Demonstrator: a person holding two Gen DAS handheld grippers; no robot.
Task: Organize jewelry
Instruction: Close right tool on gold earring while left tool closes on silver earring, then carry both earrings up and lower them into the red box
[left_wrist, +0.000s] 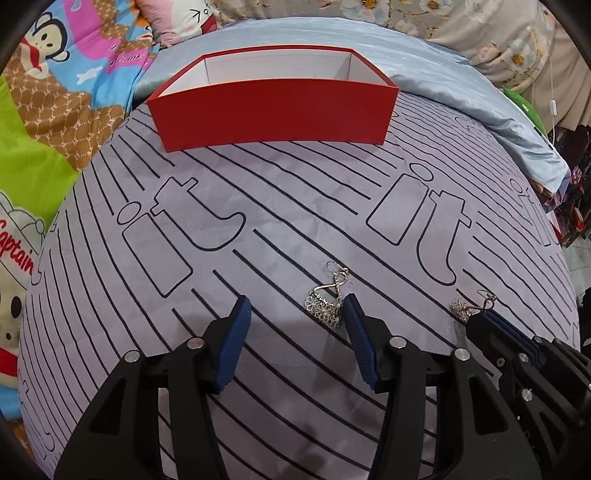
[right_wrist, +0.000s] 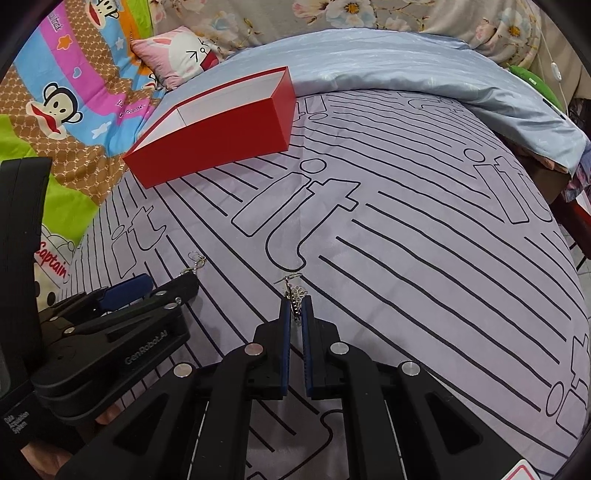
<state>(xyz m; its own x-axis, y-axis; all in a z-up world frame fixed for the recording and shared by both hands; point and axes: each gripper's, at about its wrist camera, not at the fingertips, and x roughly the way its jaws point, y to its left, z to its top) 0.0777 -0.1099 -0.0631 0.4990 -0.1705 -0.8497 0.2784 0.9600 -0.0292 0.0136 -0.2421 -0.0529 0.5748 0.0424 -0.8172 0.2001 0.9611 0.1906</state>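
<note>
Two silver filigree earrings lie on a lilac striped bedsheet. In the left wrist view, one earring (left_wrist: 327, 301) lies just by the inner side of my left gripper's right fingertip; my left gripper (left_wrist: 297, 314) is open and empty. My right gripper (right_wrist: 295, 306) is shut on the other earring (right_wrist: 294, 295), which also shows in the left wrist view (left_wrist: 466, 307) at the right gripper's tip. An open red box (left_wrist: 273, 110) with a white inside stands at the far side of the sheet, and shows in the right wrist view (right_wrist: 218, 136) too.
A light blue blanket (left_wrist: 461, 92) lies folded behind and right of the box. A colourful cartoon quilt (left_wrist: 55, 103) and a pink pillow (right_wrist: 177, 55) lie at the left. The bed edge drops at the far right (right_wrist: 569, 192).
</note>
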